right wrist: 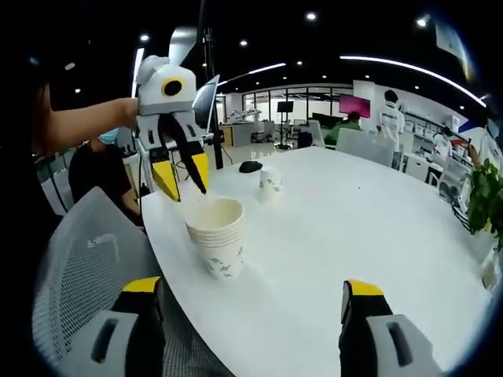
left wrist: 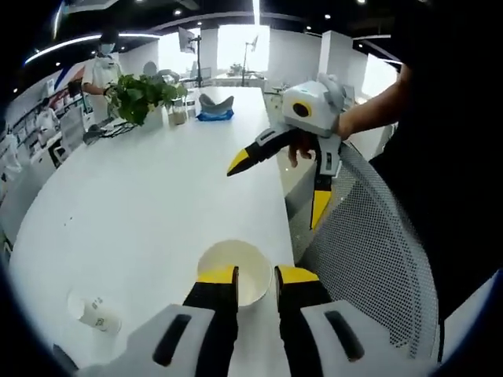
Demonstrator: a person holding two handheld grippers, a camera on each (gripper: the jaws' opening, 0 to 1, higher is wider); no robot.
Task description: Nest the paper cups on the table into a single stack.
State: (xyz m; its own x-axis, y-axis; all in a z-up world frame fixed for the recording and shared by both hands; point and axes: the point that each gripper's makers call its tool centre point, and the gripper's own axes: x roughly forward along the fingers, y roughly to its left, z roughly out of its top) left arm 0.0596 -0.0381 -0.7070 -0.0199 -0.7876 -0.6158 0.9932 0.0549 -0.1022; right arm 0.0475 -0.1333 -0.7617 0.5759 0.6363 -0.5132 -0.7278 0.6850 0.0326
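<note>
Two grippers hang above the white bench [right wrist: 354,228]. The left gripper [left wrist: 256,276] has narrow jaws just above the stack of paper cups [right wrist: 217,237], gripping nothing. The right gripper [right wrist: 251,294], with wide jaws, is held by a hand [left wrist: 302,149] and tilted down near the bench edge. A single paper cup [right wrist: 269,181] stands beyond the stack; its print is too small to read. The stack's top cup looks empty.

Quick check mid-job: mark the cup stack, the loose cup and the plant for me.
cup stack [right wrist: 218,236]: right gripper view, side wall of the nested cups.
loose cup [left wrist: 96,312]: left gripper view, side of the cup lying on the table.
plant [left wrist: 141,96]: left gripper view, its leaves.
</note>
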